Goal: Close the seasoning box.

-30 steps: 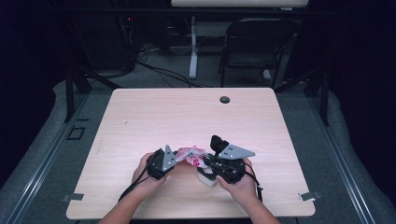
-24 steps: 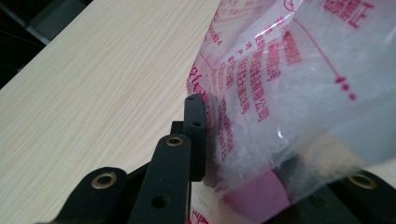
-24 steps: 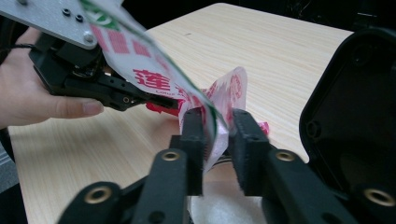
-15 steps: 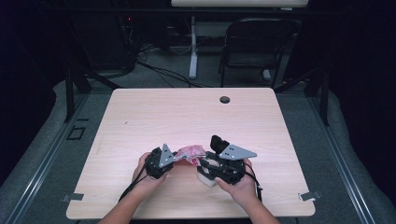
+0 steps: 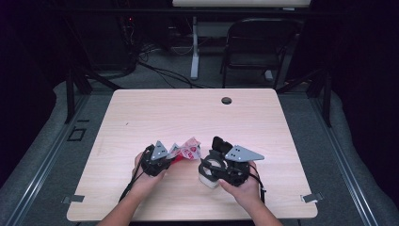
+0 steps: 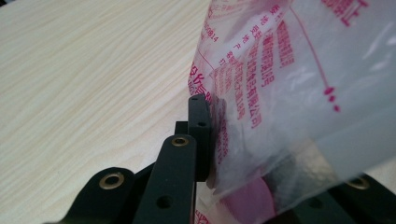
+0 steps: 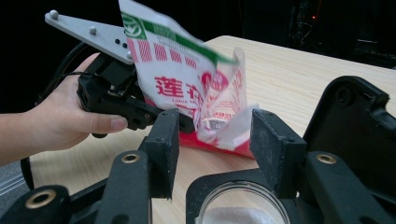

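Between both hands, the left gripper (image 5: 175, 157) clamps the plastic packet (image 5: 187, 149); the right gripper's (image 7: 215, 149) jaws stand apart beside it.

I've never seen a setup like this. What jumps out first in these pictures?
The red-and-white printed plastic packet near the table's front edge, pinched by the left tool. Beside it, the right tool stands open, aimed at the packet, with a small clear jar of white powder just beneath its jaws.

My black left claw (image 5: 165, 160) grips a clear packet (image 5: 186, 150) printed red, green-striped on top; the table (image 5: 188, 113) is pale woodgrain.
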Demonstrator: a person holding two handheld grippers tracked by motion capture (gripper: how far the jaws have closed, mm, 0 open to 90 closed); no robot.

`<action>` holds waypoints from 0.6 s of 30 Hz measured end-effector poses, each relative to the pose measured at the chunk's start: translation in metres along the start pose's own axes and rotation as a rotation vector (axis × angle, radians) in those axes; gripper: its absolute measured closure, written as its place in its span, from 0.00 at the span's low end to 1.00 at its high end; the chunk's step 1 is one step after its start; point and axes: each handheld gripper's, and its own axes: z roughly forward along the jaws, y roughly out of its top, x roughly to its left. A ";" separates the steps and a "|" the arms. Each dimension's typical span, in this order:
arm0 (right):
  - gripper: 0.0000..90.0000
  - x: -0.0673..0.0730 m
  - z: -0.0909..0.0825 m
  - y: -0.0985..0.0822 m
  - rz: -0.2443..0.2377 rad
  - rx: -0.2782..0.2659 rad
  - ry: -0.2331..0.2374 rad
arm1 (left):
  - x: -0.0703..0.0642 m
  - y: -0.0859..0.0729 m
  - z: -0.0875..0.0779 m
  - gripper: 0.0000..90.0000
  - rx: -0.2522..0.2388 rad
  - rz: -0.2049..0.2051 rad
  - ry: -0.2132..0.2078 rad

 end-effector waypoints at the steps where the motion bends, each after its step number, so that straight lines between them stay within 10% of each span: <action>1: 0.59 0.000 0.000 0.000 -0.001 0.003 0.001 | 0.001 -0.001 0.000 0.95 -0.002 -0.009 -0.001; 18: 0.59 -0.004 0.000 -0.002 0.009 0.009 -0.018 | 0.015 -0.006 -0.004 0.97 -0.038 -0.115 -0.024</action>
